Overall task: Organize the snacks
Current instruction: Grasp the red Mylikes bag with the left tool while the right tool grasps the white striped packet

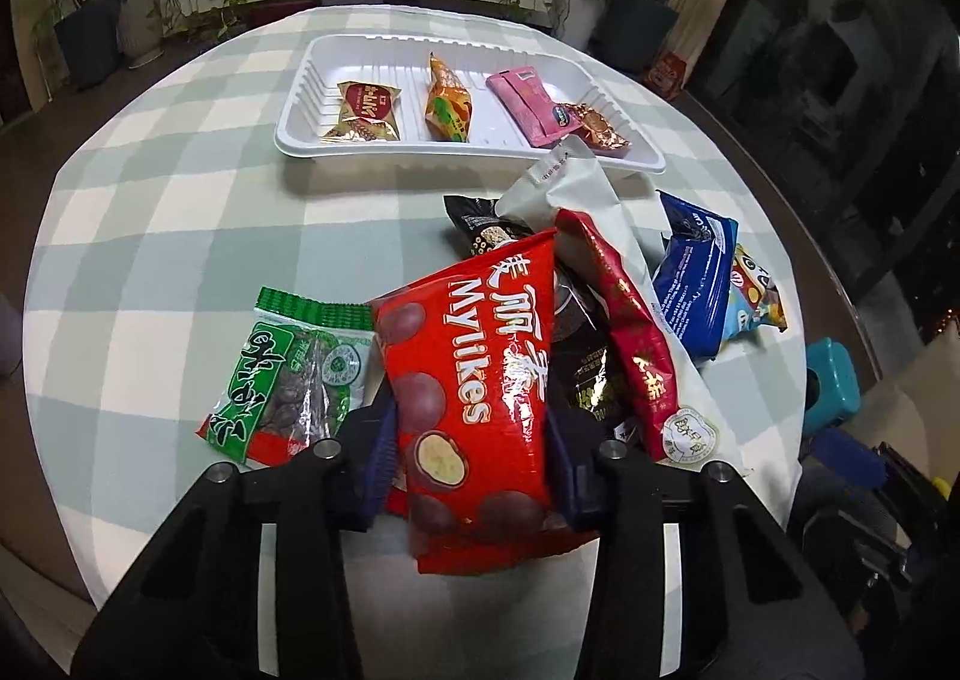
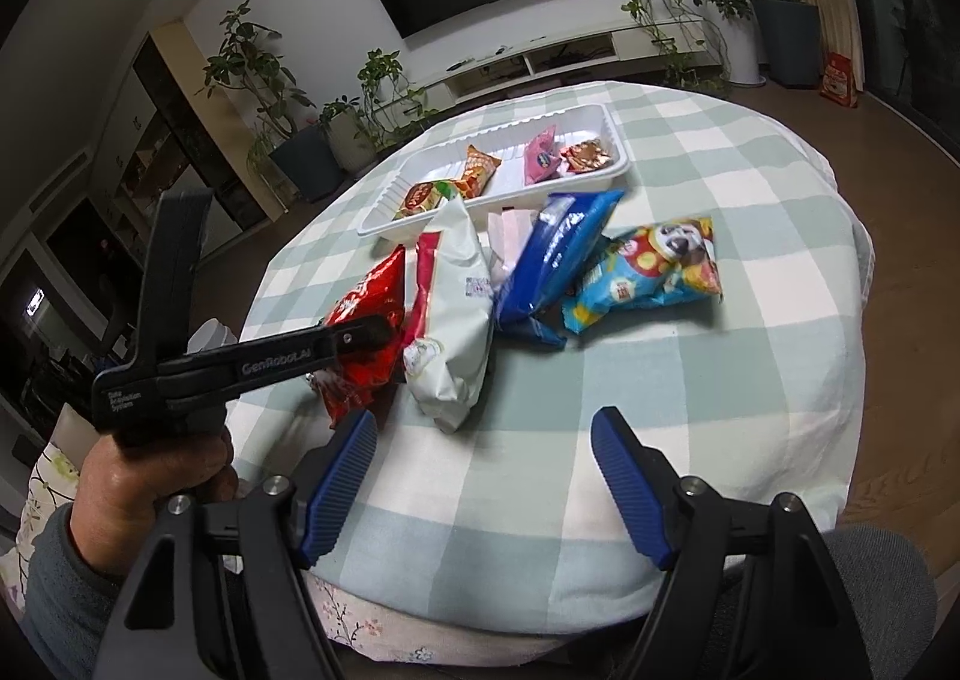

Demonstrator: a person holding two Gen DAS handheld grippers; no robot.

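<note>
1 red Mylikes bag (image 1: 480, 380) is clamped between the left gripper (image 1: 474, 476) jaws, near the white tray (image 1: 300, 134) on the desk (image 1: 180, 236); the right gripper (image 2: 480, 476) jaws are held apart, empty.

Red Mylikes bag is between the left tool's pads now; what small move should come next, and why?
Probably lift the red Mylikes bag a little with the left tool. Its pads sit against the bag's sides, and the bag overlaps neighbouring packets, so raising it clears the pile before heading for the white tray.
</note>
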